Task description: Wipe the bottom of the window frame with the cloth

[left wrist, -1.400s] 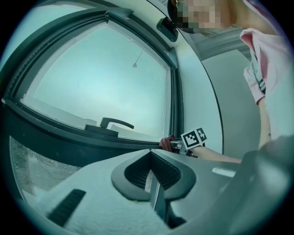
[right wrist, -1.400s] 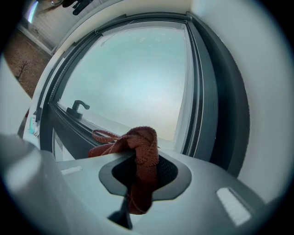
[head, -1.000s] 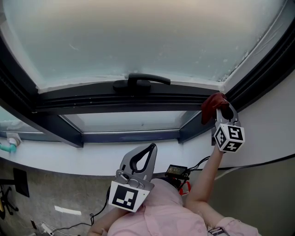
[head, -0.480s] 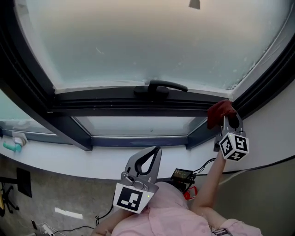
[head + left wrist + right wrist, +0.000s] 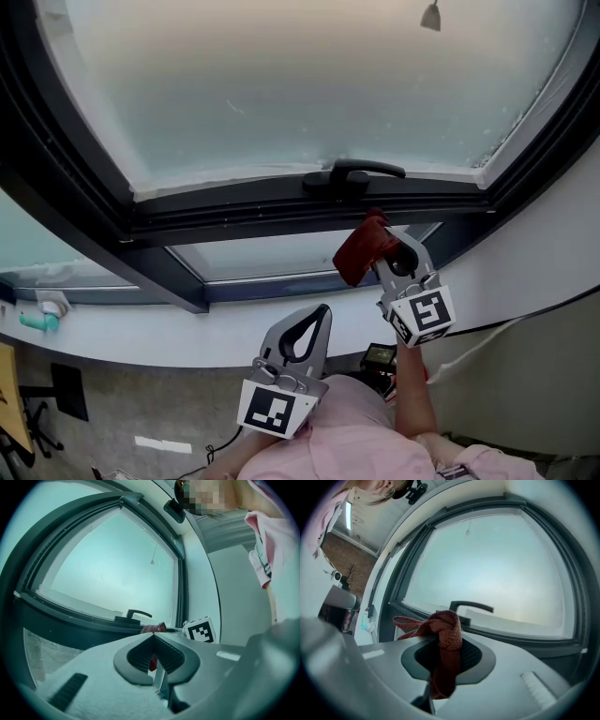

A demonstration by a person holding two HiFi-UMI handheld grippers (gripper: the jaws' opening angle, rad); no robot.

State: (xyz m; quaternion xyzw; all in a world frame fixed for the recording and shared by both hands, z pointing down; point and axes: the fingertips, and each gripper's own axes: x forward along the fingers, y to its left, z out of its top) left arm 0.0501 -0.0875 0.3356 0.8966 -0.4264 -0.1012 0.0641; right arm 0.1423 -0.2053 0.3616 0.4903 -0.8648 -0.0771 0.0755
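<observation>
My right gripper (image 5: 377, 246) (image 5: 449, 639) is shut on a dark red cloth (image 5: 360, 249) (image 5: 444, 639), held just below the black window handle (image 5: 354, 172) (image 5: 469, 606) and the dark bottom rail of the window frame (image 5: 253, 214) (image 5: 520, 638). The cloth bunches over the jaw tips and hangs between them. My left gripper (image 5: 317, 317) (image 5: 153, 641) stays low near the person's chest, its jaws shut with nothing between them. In the left gripper view the red cloth (image 5: 153, 629) and the right gripper's marker cube (image 5: 200, 629) show beyond its tips.
A lower fixed pane (image 5: 281, 251) sits beneath the rail, above a white curved sill (image 5: 141, 336). Black cables (image 5: 380, 356) lie on the sill near the person's pink sleeve (image 5: 337, 441). A small white and teal fitting (image 5: 42, 314) is at far left.
The right gripper with the cloth has moved left from the frame's right corner to just below the handle. The left gripper has barely shifted.
</observation>
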